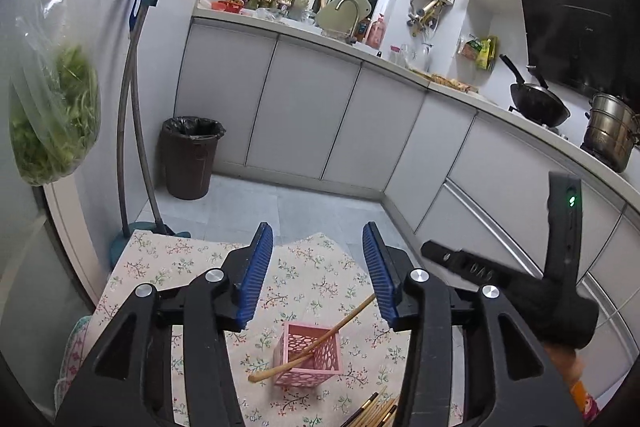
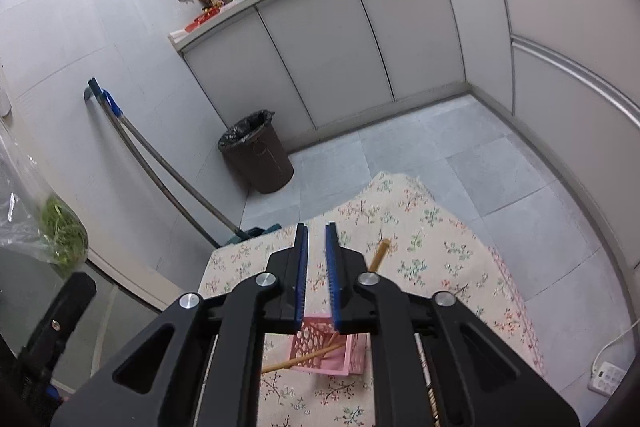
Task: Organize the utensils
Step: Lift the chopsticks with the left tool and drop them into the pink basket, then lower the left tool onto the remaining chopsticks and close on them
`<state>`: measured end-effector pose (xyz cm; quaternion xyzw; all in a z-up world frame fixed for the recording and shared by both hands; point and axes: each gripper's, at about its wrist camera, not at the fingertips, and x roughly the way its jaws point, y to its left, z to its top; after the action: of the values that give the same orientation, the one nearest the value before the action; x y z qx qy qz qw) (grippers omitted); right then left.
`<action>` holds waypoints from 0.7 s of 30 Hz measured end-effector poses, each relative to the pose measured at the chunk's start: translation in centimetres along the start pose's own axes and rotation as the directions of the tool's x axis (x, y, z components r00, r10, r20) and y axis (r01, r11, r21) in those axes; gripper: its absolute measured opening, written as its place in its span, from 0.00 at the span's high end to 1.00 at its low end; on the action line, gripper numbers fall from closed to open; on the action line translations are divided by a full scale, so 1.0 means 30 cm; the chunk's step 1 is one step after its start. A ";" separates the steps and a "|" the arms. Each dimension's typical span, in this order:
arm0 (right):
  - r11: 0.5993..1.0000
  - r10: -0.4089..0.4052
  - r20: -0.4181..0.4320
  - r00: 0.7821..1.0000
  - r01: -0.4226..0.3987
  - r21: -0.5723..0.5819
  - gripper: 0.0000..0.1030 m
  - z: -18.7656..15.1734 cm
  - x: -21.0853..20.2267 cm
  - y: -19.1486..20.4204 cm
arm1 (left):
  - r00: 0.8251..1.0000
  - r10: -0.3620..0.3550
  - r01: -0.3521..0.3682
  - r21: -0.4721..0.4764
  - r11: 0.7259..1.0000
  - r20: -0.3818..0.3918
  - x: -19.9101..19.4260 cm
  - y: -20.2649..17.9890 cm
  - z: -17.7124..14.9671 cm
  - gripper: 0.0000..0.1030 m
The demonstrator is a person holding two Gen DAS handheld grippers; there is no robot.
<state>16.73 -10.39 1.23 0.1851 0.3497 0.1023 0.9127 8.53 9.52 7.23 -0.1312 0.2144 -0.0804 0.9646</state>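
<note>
A pink perforated holder (image 1: 309,355) stands on a floral tablecloth (image 1: 176,259). One wooden chopstick (image 1: 312,341) lies slanted across its open top. More chopsticks (image 1: 374,413) lie on the cloth at the near edge. My left gripper (image 1: 318,239) is open and empty, above and beyond the holder. In the right wrist view my right gripper (image 2: 316,233) has its jaws nearly together with nothing between them, above the holder (image 2: 332,353) and the chopstick (image 2: 304,359). The right gripper's body (image 1: 520,291) shows at the right of the left wrist view.
A brown bin (image 1: 190,157) with a black liner stands on the tiled floor by the cabinets. A mop (image 1: 132,107) leans on the left wall. A bag of greens (image 1: 52,115) hangs at left. A wok (image 1: 540,103) and a steel pot (image 1: 610,133) sit on the counter.
</note>
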 end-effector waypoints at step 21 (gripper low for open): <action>0.935 -0.348 0.042 0.936 0.350 -0.050 0.06 -0.230 -0.181 -0.276 | 0.991 -0.026 0.058 0.254 0.965 -0.129 -0.043 -0.276 -0.182 0.07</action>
<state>8.54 -17.80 -3.64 0.0960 0.3591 -0.0545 0.9267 4.18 0.71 5.34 -0.0041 0.2593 -0.1360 0.9562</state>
